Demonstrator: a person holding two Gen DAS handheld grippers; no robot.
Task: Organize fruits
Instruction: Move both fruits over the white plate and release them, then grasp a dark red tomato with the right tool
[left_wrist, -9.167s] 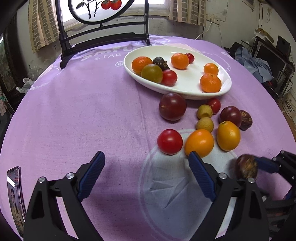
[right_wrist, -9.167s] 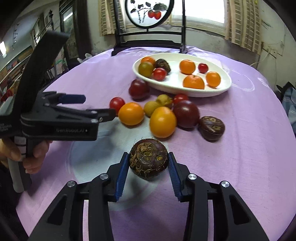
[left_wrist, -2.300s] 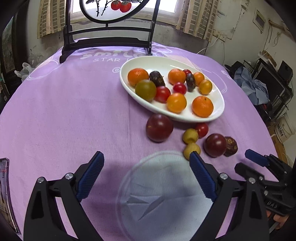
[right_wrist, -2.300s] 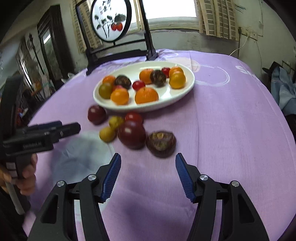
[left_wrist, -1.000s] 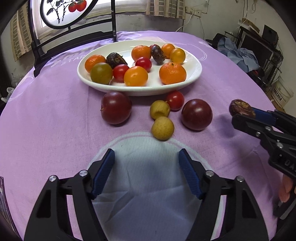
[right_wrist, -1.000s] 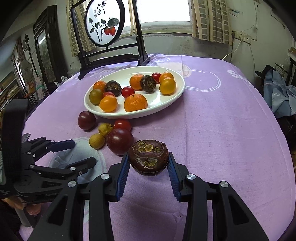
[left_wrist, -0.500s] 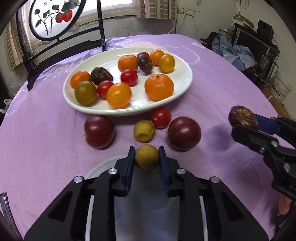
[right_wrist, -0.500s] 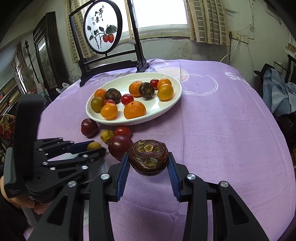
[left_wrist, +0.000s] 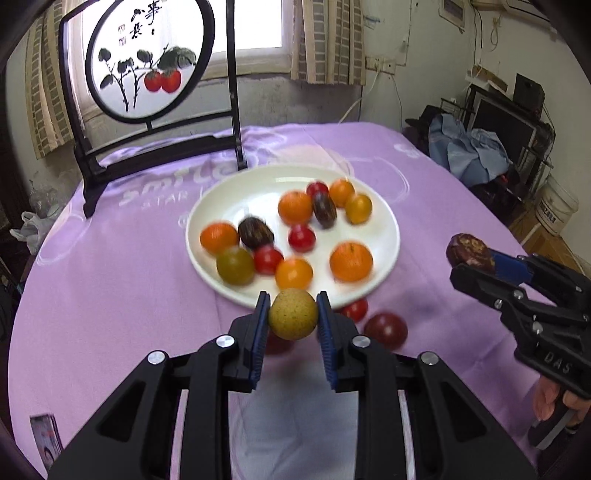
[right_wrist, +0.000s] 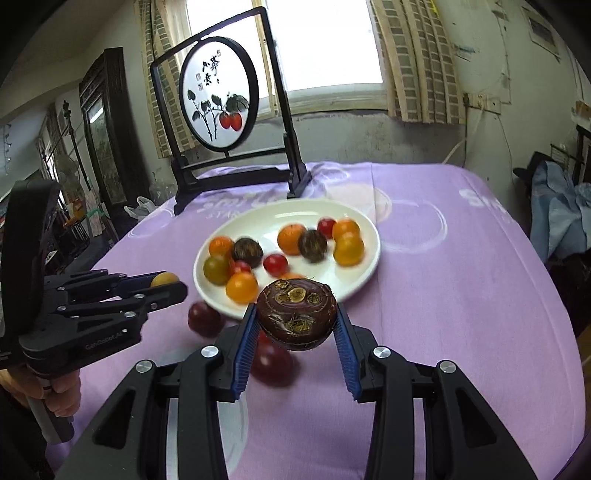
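Lifted off the cloth since a moment ago: left gripper (left_wrist: 292, 314) clamped on yellow fruit (left_wrist: 293, 314), right gripper (right_wrist: 295, 325) clamped on brown fruit (right_wrist: 296, 318), both apparently plate-bound (left_wrist: 236, 192).

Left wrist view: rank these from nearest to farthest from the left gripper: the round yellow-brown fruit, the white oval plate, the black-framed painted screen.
1. The round yellow-brown fruit, clamped between the left gripper's blue pads.
2. The white oval plate, just beyond the fingertips, centre of the table.
3. The black-framed painted screen, upright at the table's far edge, to the left.
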